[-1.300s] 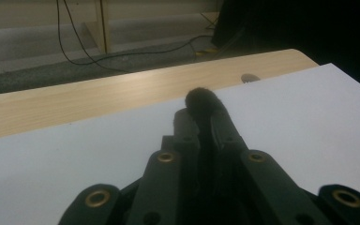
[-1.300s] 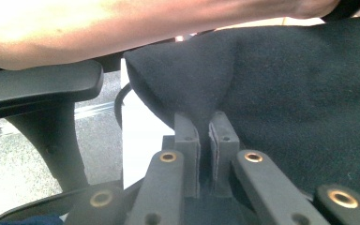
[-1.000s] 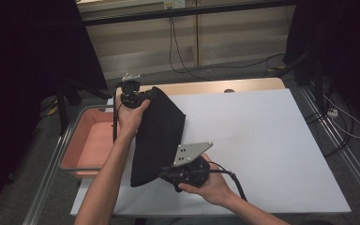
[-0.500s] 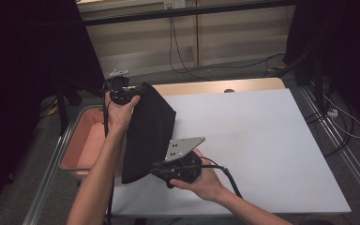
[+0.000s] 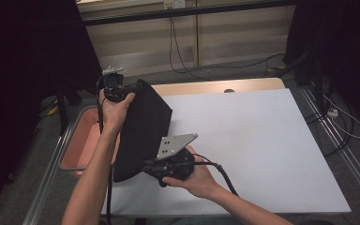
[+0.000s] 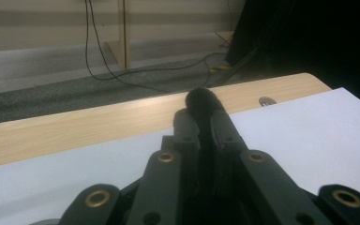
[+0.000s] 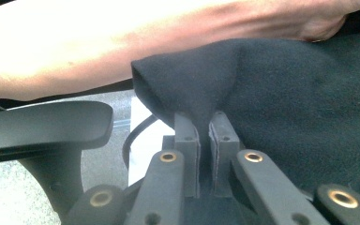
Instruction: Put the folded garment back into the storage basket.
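Note:
A black cloth point(image 5: 140, 131) hangs stretched between both grippers above the left part of the white table point(image 5: 262, 140). My left gripper point(image 5: 136, 86) holds the cloth's upper far corner, lifted high; in the left gripper view its jaws are shut on a bunched black corner point(image 6: 204, 101). My right gripper point(image 5: 146, 168) pinches the cloth's lower near corner just above the table. In the right gripper view the cloth point(image 7: 281, 103) is squeezed between the pads point(image 7: 187, 140), with the person's left forearm point(image 7: 122, 42) passing behind it.
A pink tray point(image 5: 82, 143) with a metal rim sits off the table's left edge, partly behind the cloth. A wooden strip point(image 5: 215, 86) runs along the table's far edge. Cables lie on the floor beyond. The table's right side is bare white surface.
The left gripper has risen and moved left and away, lifting the cloth's far corner. The right gripper has shifted left with the near corner, and the cloth now hangs steeper over the tray's edge.

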Action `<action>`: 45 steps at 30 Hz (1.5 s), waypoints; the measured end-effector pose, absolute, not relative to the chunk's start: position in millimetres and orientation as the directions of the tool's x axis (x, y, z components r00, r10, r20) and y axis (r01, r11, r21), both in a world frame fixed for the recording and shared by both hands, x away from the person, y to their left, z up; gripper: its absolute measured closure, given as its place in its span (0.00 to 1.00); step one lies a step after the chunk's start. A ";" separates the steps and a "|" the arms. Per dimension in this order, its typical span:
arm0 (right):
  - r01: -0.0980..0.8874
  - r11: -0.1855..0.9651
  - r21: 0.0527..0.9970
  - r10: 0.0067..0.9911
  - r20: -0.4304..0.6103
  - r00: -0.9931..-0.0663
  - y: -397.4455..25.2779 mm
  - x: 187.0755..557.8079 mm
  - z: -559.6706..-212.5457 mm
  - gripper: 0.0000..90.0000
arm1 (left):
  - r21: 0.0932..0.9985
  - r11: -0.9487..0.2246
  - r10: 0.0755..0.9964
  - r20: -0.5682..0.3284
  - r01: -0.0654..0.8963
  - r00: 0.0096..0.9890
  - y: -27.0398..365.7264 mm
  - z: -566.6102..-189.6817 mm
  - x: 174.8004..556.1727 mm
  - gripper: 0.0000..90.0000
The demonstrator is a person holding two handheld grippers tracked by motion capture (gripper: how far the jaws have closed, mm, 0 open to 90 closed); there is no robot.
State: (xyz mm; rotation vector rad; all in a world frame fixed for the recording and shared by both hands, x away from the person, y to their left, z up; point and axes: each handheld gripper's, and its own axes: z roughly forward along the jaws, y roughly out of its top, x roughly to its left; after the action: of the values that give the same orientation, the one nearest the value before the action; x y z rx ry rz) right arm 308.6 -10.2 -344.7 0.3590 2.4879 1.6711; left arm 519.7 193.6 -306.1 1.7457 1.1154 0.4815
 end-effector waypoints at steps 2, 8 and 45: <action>0.130 0.357 0.925 0.261 0.035 -0.965 -8.5 308.9 -345.0 0.95 | 0.879 -0.106 0.853 -0.160 0.466 0.497 196.9 -305.4 519.5 0.93; 0.125 0.342 0.931 0.253 0.037 -0.967 -3.0 310.6 -342.6 0.95 | 0.881 -0.102 0.858 -0.157 0.463 0.488 206.9 -302.7 518.7 0.93; 0.089 0.326 0.941 0.192 0.026 -0.981 45.7 321.3 -324.8 0.95 | 0.891 -0.073 0.876 -0.157 0.448 0.455 257.5 -275.3 518.2 0.93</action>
State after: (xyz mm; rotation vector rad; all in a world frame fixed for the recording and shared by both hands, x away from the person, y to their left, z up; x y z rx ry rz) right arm 321.3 45.7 -324.8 0.2635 2.4834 1.7542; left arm 518.2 257.5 -275.3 1.6992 1.1513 0.5320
